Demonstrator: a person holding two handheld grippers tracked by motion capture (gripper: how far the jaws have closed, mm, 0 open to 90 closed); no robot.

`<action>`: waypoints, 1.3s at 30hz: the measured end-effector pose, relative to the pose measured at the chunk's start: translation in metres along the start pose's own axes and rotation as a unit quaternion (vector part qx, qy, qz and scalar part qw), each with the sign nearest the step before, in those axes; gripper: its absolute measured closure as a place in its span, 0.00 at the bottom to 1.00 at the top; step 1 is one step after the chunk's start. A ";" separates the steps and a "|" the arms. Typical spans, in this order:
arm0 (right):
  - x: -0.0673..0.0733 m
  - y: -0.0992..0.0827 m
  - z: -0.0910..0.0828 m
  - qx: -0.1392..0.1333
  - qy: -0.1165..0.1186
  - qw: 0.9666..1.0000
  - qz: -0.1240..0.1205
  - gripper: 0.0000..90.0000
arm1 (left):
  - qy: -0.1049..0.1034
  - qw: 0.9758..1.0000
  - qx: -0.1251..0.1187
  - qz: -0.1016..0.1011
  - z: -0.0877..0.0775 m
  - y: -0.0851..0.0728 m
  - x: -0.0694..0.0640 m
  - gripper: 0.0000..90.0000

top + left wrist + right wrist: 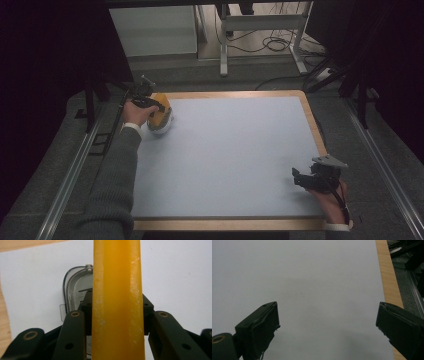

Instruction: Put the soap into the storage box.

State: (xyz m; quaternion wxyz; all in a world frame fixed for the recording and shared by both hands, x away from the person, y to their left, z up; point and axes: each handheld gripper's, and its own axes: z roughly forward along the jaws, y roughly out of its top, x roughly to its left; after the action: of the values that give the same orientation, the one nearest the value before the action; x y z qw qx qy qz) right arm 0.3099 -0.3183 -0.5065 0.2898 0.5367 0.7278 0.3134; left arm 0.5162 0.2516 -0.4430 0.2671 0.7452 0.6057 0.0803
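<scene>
At about ten o'clock on the table (225, 150), near its far left corner, an orange block (160, 112) is clamped in the left gripper (150, 105); in the left gripper view its jaws are seen pressed against both flanks of the orange block (117, 302), which rises straight up between them. Beneath it a clear container (75, 287) with a grey rim is seen on the white surface, apparently touching or just under the block. The block is judged stiff and fairly light, with a smooth, slightly waxy skin that could slip, so a hold across its flat sides, low and near the middle, is thought safest; the container looks thin and easily tipped. At about four o'clock the right gripper (305, 179) is held with its jaws wide apart and nothing between them.
</scene>
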 end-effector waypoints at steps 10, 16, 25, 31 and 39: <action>0.000 -0.001 0.001 0.001 0.000 1.000 -0.001 0.05 | 0.003 1.000 0.008 -0.016 0.013 -0.006 0.009 0.68; -0.001 -0.001 0.002 0.002 -0.001 1.000 0.000 0.05 | 0.001 1.000 0.011 -0.023 0.018 -0.006 0.012 0.68; -0.001 -0.001 -0.001 -0.001 -0.001 1.000 0.001 0.05 | 0.000 1.000 0.008 -0.029 0.018 -0.006 0.018 0.68; -0.001 -0.001 0.000 0.000 -0.003 1.000 0.001 0.05 | -0.002 0.999 0.006 -0.033 0.020 -0.006 0.023 0.68; -0.001 -0.001 -0.001 -0.001 -0.004 1.000 0.000 0.05 | -0.007 0.999 -0.005 -0.039 0.022 -0.004 0.024 0.64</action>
State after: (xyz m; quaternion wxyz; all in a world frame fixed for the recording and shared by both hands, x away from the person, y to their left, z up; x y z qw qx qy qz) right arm 0.3091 -0.3199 -0.5070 0.2933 0.5377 0.7261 0.3123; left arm 0.5287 0.2676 -0.4685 0.2776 0.7200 0.6324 0.0678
